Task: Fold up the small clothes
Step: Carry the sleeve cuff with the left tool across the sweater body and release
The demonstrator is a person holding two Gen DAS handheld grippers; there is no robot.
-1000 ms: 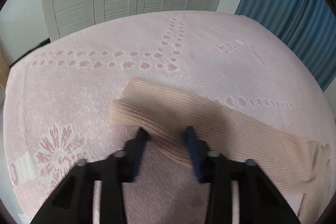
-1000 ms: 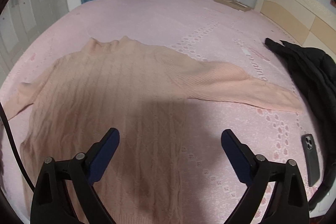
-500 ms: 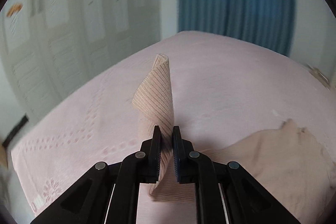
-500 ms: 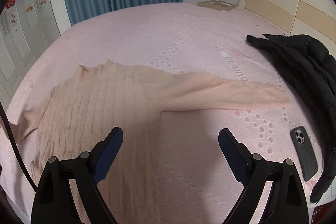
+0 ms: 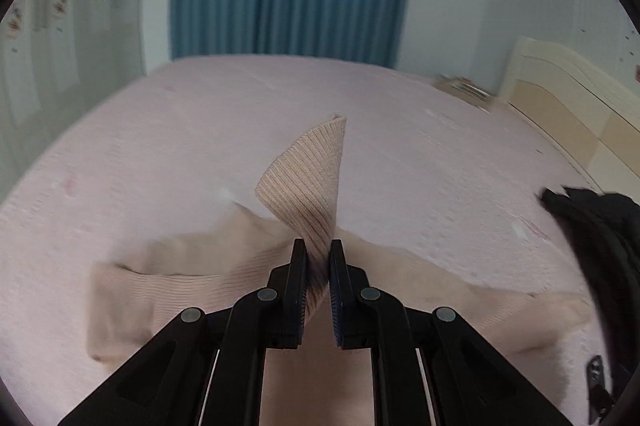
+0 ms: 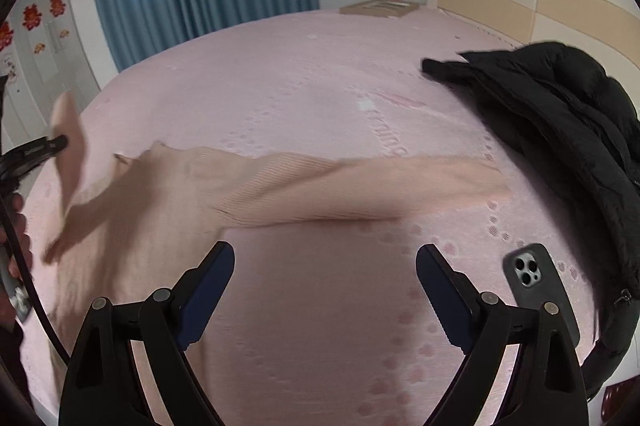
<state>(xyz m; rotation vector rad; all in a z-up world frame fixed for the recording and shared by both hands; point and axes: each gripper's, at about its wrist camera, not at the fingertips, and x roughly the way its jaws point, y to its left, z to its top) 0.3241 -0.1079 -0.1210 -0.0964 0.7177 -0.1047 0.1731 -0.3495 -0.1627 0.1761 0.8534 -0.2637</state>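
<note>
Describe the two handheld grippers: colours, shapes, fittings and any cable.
Both the left gripper and right gripper are black linkage frames with round silver pivot pins and flat dark-blue finger pads. A black cable runs beside the hand at the left edge.

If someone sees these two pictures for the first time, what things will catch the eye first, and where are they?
First, the ribbed peach knit sleeve standing up, pinched in the shut left gripper above the peach sweater spread on the pink bedspread. Next, the black padded jacket heaped near the headboard, with a dark phone lying beside it. The right gripper hangs open, empty, over the bedspread.
</note>
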